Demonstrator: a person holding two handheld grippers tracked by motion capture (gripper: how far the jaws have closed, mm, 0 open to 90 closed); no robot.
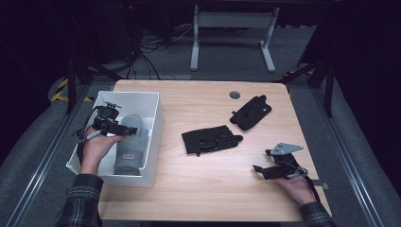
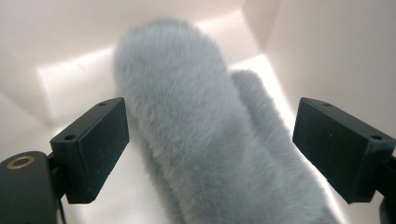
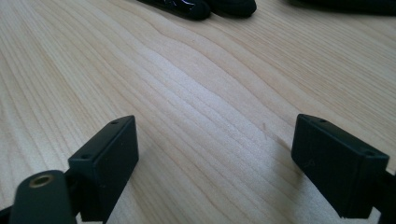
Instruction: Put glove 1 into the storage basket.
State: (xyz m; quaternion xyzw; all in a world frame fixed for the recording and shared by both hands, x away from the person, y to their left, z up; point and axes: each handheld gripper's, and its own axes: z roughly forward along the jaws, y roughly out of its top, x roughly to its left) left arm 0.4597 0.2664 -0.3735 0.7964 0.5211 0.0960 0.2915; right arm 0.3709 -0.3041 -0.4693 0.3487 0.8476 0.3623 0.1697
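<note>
A grey fluffy mitten (image 1: 128, 150) lies inside the white bin (image 1: 154, 124) at the table's left. My left gripper (image 1: 128, 130) hangs over it inside the bin, held by the person's left hand. In the left gripper view the mitten (image 2: 196, 121) runs between the two black pads (image 2: 93, 144), which stand wide apart and clear of the fur, so my left gripper (image 2: 210, 144) is open. My right gripper (image 1: 261, 169) rests low over the bare wood near the front right, open with nothing between its jaws (image 3: 215, 163).
Two black gloves lie on the wooden table: one (image 1: 211, 139) in the middle, another (image 1: 250, 112) further back right. The tip of a black glove (image 3: 196, 7) shows ahead of my right gripper. A grey grommet (image 1: 235, 94) sits near the far edge.
</note>
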